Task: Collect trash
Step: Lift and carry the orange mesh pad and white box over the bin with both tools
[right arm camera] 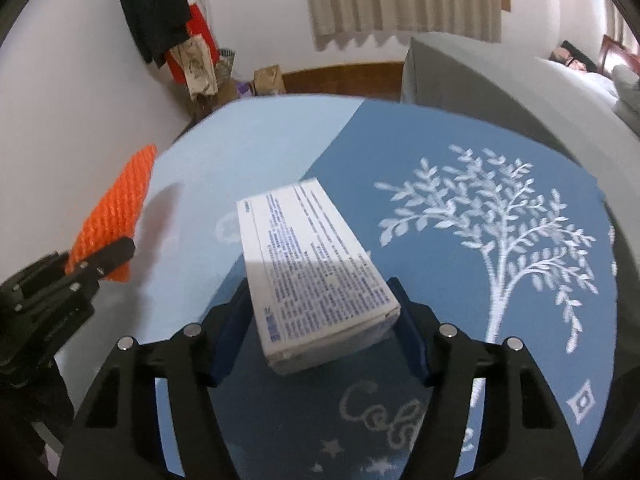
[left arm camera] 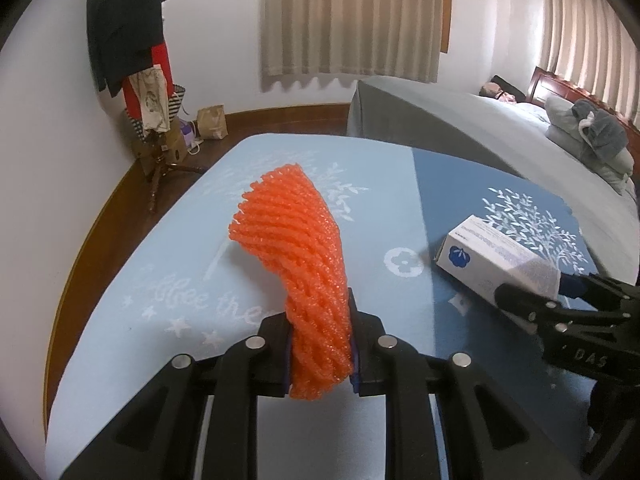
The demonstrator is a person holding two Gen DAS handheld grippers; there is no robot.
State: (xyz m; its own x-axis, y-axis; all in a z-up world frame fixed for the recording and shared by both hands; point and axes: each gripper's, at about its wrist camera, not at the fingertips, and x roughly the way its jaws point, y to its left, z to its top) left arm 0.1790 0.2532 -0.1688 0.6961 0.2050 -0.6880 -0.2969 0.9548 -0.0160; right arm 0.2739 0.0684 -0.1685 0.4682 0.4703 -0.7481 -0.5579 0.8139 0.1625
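A: Start at the left claw (left arm camera: pixel 320 354). What's it doing?

B: It's clenched on the orange foam net (left arm camera: pixel 298 248). The net is squeezed thin between the blue pads and fans out above them, lifted clear of the blue cloth (left arm camera: pixel 132 264) that covers the counter.

A: And the right claw (right arm camera: pixel 316 328)?

B: It straddles the near end of the white box (right arm camera: pixel 312 264). In the right wrist view I can see a slim gap between each blue pad and the carton's sides, so I'd call it not yet gripping: unclenched, with the box between the jaws. The box itself lies flat on the darker half of the cloth, beside the white tree print (right arm camera: pixel 492 240).

A: So which step is this?

B: One piece of trash is already picked up, the second is being taken, as I read it. No bin shows in either view.

A: What does the next move need?

B: Close squarely on the carton's long sides. It's thin cardboard, so a hard squeeze could crush it and a skewed one could twist it loose. Then lift, keeping the two claws apart, since they sit near each other.
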